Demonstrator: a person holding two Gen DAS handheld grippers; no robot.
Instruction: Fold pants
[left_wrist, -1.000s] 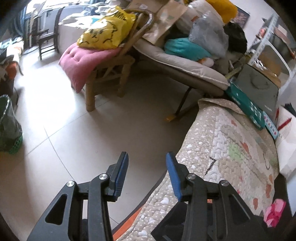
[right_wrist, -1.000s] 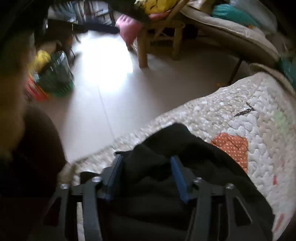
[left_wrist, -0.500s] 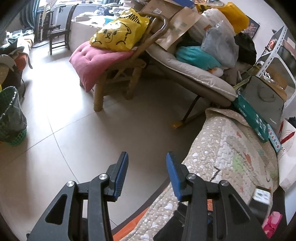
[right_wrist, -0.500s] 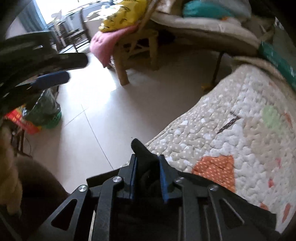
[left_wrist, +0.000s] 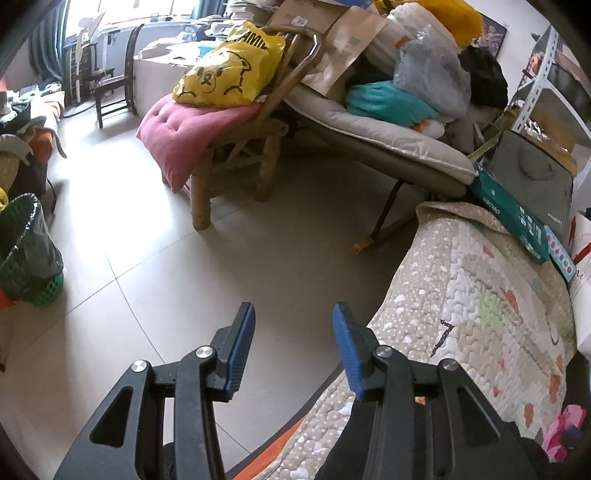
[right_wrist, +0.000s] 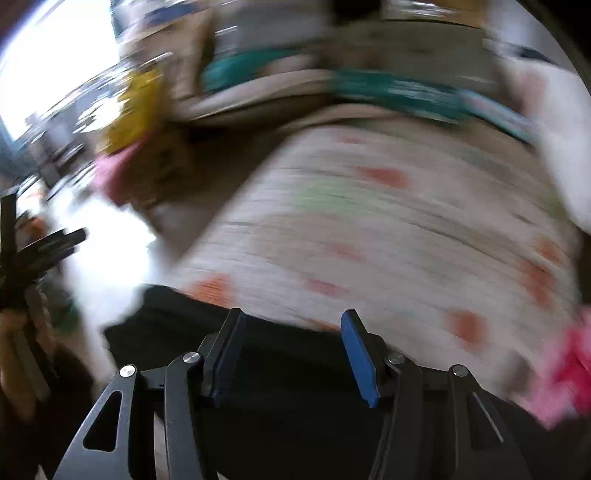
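The black pants (right_wrist: 295, 406) lie on the patterned quilt (right_wrist: 388, 229) under my right gripper (right_wrist: 291, 325), which is open and empty just above them; this view is motion-blurred. A corner of the pants (left_wrist: 332, 461) shows at the bottom of the left wrist view. My left gripper (left_wrist: 293, 321) is open and empty, held over the floor beside the quilt's (left_wrist: 480, 314) left edge. It also shows at the left of the right wrist view (right_wrist: 40, 247).
A wooden chair with a pink cushion (left_wrist: 184, 136) and yellow bag (left_wrist: 229, 74) stands across the tiled floor (left_wrist: 184, 266). A loaded lounger (left_wrist: 388, 147), a green box (left_wrist: 509, 214) and a green basket (left_wrist: 26, 251) are around. A pink item (left_wrist: 565, 428) lies on the quilt.
My right gripper has opened and let go of the black pants, and its view has swung right over the quilt. My left gripper has stayed open with little movement.
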